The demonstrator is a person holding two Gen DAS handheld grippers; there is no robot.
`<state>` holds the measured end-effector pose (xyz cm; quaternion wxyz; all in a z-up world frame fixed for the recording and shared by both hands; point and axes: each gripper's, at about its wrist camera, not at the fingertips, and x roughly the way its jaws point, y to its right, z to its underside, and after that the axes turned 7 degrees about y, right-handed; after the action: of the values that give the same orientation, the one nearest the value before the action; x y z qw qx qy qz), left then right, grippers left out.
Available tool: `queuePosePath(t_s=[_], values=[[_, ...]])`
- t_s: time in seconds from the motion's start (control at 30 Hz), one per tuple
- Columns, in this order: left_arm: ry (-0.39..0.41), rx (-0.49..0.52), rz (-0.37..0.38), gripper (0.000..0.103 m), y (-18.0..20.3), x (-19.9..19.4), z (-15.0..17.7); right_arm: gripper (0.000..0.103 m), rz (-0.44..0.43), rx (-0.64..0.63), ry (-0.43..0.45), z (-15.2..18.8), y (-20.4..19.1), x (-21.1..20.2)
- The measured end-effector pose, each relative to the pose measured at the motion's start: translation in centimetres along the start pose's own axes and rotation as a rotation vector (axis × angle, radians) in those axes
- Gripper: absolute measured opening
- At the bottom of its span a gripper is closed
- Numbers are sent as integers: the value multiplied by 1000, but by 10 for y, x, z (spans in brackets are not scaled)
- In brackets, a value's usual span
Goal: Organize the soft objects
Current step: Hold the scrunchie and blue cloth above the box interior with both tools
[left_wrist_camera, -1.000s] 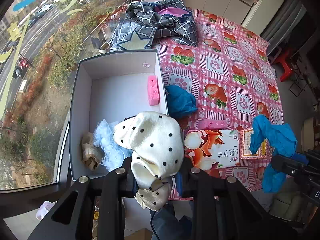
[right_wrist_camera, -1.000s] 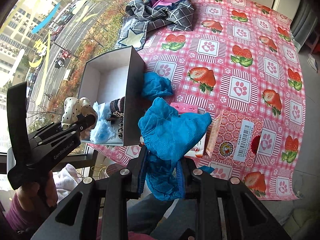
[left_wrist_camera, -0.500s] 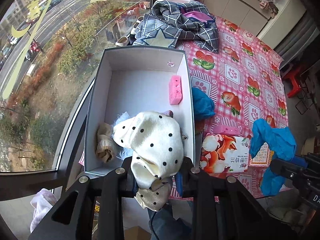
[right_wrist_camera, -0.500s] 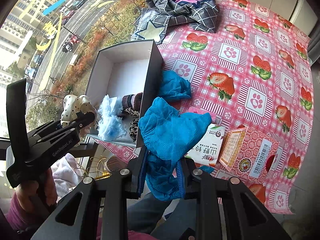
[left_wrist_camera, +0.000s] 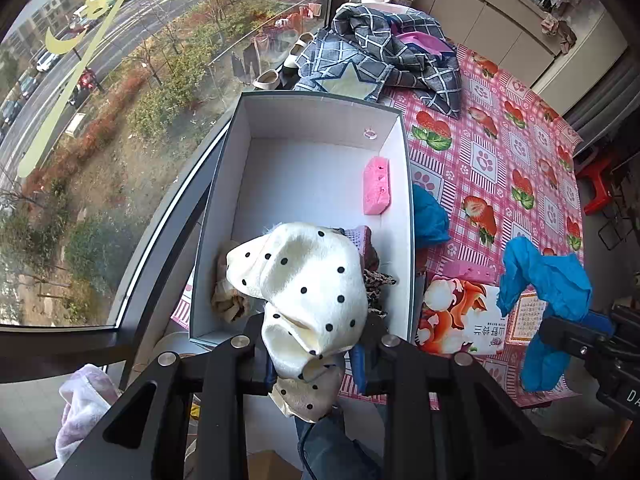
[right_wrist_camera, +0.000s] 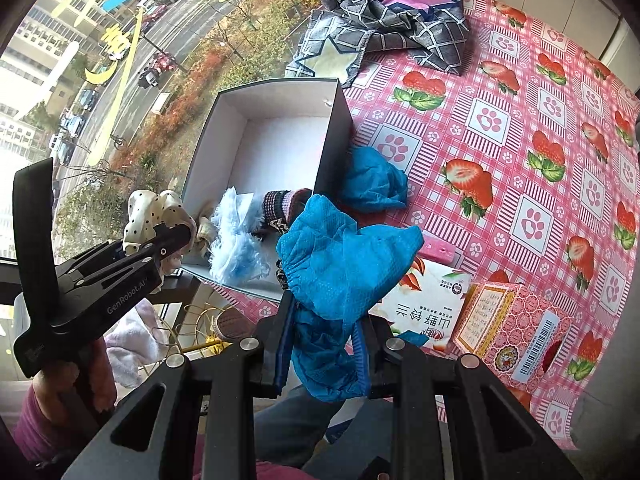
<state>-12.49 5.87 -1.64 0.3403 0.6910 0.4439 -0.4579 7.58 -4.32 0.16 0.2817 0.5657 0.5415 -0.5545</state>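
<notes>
My left gripper [left_wrist_camera: 314,354] is shut on a cream polka-dot cloth [left_wrist_camera: 304,280] and holds it above the near end of an open white box [left_wrist_camera: 320,120]. In the right wrist view the same gripper [right_wrist_camera: 176,236] holds the cloth [right_wrist_camera: 148,208] at the box's [right_wrist_camera: 276,96] near left corner. My right gripper [right_wrist_camera: 324,332] is shut on a blue shoe cover [right_wrist_camera: 344,264], right of the box; it also shows in the left wrist view [left_wrist_camera: 544,280]. A second blue shoe cover [right_wrist_camera: 372,180] lies against the box's outer right wall.
The box holds a pink sponge [left_wrist_camera: 376,186], a tan sock [left_wrist_camera: 228,296], a light blue fluffy item [right_wrist_camera: 236,240] and dark patterned socks [right_wrist_camera: 280,204]. On the strawberry tablecloth [right_wrist_camera: 500,120] lie a tissue pack [right_wrist_camera: 424,300], a pink carton [right_wrist_camera: 516,328], another pink sponge [right_wrist_camera: 438,248] and a plaid garment [right_wrist_camera: 384,20]. A window is at left.
My left gripper has carried the polka-dot cloth left, from beside the box's right wall to over its near end. My right gripper with the blue shoe cover has moved closer to the box.
</notes>
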Motion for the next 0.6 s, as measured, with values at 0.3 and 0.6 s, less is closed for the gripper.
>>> queuePosePath(t_s=[0.3,0.6], values=[[2,-23,-13,30,-6,1,-2,27,-13,-32,-5,-9,-9,4],[-2,-32,-19,30,-11,2,-4,27,-22,-55,-10,-13,-16,7]])
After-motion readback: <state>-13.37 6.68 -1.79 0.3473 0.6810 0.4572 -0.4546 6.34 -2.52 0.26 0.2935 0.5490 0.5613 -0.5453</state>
